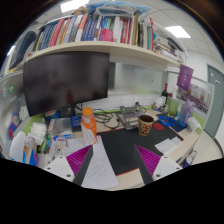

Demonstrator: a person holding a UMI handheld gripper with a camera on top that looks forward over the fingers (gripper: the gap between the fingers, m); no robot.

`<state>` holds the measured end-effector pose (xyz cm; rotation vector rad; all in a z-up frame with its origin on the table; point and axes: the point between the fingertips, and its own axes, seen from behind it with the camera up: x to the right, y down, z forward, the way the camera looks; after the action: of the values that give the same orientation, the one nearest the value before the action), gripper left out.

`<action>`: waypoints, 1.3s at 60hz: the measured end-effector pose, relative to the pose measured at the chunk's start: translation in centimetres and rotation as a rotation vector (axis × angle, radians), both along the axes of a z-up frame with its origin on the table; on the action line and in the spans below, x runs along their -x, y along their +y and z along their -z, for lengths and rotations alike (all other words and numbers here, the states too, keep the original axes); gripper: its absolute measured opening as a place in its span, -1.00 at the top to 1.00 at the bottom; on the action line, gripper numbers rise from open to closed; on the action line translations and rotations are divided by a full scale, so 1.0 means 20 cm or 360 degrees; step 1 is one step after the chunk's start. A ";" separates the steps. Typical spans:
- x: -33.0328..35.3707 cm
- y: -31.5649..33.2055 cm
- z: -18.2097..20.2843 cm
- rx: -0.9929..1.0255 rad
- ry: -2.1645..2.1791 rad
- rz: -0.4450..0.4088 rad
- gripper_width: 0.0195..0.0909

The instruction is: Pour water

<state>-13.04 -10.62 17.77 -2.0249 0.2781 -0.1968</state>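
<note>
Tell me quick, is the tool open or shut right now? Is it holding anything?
Tool: open and holding nothing; the orange bottle and the mug stand beyond its fingers.

Legible text: none. Book spines on the shelf, purple poster, orange bottle label: lettering too small to read.

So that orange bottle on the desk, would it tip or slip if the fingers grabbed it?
The orange bottle stands tall and narrow just beyond the open gripper, so a push near its top could probably tip it. It looks like smooth plastic, so it may be a bit slippery and flex when squeezed. How full it is cannot be seen, so its weight is a guess.
</note>
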 end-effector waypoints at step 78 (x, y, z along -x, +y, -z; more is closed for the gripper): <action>0.13 1.15 0.03 -0.0526 0.0360 -0.0407 0.31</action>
<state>-15.66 12.46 17.11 -1.7323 0.1764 0.2267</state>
